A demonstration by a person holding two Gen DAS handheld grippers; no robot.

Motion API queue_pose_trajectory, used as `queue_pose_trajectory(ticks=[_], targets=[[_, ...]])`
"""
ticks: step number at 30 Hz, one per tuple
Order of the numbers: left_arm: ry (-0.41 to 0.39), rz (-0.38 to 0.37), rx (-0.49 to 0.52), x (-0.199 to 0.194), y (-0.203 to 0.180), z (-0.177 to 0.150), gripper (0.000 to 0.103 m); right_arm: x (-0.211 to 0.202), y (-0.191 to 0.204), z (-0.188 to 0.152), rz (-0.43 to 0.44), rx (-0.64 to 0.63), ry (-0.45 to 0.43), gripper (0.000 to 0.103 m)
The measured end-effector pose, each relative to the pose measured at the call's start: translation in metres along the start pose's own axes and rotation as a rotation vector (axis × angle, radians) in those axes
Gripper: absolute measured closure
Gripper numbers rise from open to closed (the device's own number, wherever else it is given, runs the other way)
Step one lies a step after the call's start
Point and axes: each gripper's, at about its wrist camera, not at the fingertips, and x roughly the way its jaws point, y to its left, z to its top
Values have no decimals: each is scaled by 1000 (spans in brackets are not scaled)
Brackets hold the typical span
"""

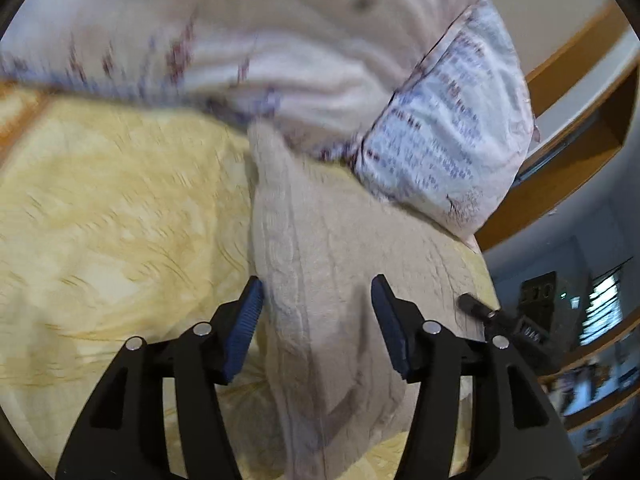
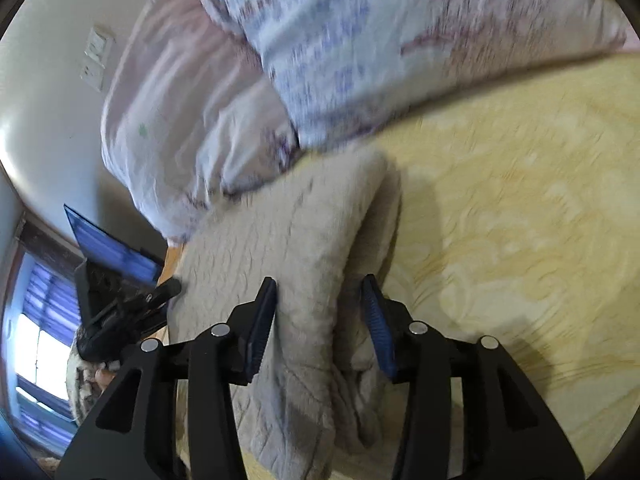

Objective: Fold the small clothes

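Note:
A beige cable-knit garment [image 1: 320, 280] lies on a yellow bedspread [image 1: 120, 208]. In the left wrist view my left gripper [image 1: 318, 300] is open, its blue-padded jaws standing either side of a raised fold of the knit. In the right wrist view the same garment [image 2: 288, 240] lies doubled over, and my right gripper [image 2: 320, 300] is open with a thick folded edge between its jaws. The other gripper's tip [image 1: 476, 308] shows at the garment's right edge, and likewise in the right wrist view [image 2: 160, 292]. Whether the pads touch the cloth I cannot tell.
A rumpled pale duvet [image 1: 260, 68] and a printed pillow [image 1: 452, 128] lie just behind the garment. A wooden shelf [image 1: 580, 120] stands past the bed's edge. A laptop [image 2: 108, 256] and a window [image 2: 36, 320] are off the bed's side. The yellow bedspread [image 2: 520, 208] stretches right.

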Motion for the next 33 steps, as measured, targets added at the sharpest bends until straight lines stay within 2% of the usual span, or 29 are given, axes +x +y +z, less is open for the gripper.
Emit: queue_pose_trajectory(ticks=[1,4,5,6,7,10,13,16,19,20,21,23,26,29,30,33], targets=[[-50,22,44,-13,-9,-2,44,-3,-2,3,1,9,-15,54],[-117,54,172,-30,-39,-10,36,1,-5,14,17,34,-21,54],[-122,56,214,-32,-48,-14,34,4,-3,15,17,27,-21,65],[-118,56,247,-31,-56,-17,31,7,-1,16,16,10,-25,91],[-105,55,290,-28,-66,-22,31,10,3,18,-3,-25,-33,93],[-53,61,335,-12,-79,-29,31,13,6,23,-67,-46,-76,94],[-22,83,319,2,-74,-32,31,25,-8,25,-139,4,-53,94],[-4,111,304,14,-68,-33,31,34,-20,23,-142,40,-29,94],[-4,164,320,27,-69,-32,31,34,-14,25,-160,19,-15,93],[-9,181,329,28,-71,-33,31,32,-10,25,-167,2,-16,90],[-15,189,332,25,-74,-36,31,25,-5,23,-177,-14,-29,80],[-36,184,339,14,-77,-40,30,5,11,13,-211,-82,-71,72],[-78,211,327,-8,-76,-50,28,-20,39,-10,-198,-208,-124,72],[-103,296,308,-19,-70,-59,28,-31,60,-37,-161,-305,-112,72],[-104,335,308,-20,-68,-63,28,-31,65,-44,-165,-329,-102,72],[-84,377,308,-19,-64,-72,28,-20,73,-63,-241,-399,-59,71]])
